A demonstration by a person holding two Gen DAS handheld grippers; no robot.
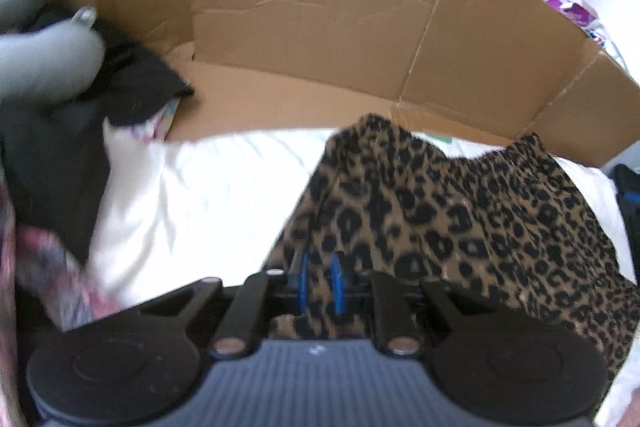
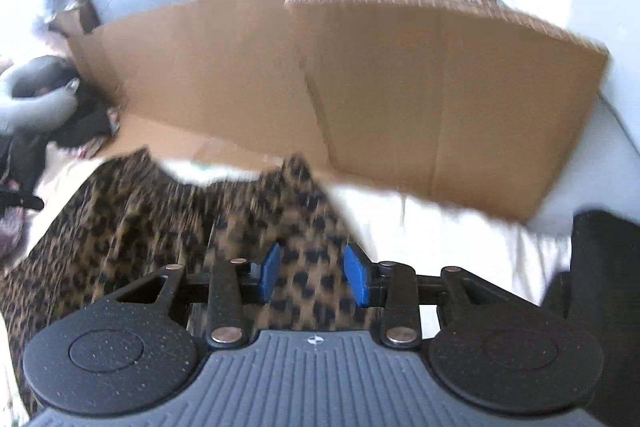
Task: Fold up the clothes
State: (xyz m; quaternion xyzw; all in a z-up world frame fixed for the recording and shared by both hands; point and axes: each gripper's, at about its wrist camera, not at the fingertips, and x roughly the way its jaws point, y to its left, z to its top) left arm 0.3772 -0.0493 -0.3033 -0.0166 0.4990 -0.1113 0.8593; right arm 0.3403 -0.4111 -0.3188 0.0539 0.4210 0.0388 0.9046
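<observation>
- Left gripper (image 1: 320, 279) — blue pads slightly apart, leopard-print garment (image 1: 460, 219) between them, unpinched.
- Right gripper (image 2: 314, 275) — half open over the garment's edge.
- Cardboard wall (image 2: 360, 79) ahead; bare white sheet (image 1: 208, 203) beside the left gripper.

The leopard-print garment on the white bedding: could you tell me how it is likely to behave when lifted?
The leopard-print garment will probably be floppy: it already bunches into soft folds. It looks thin, so likely light. It may drape and sag off the left gripper.
</observation>
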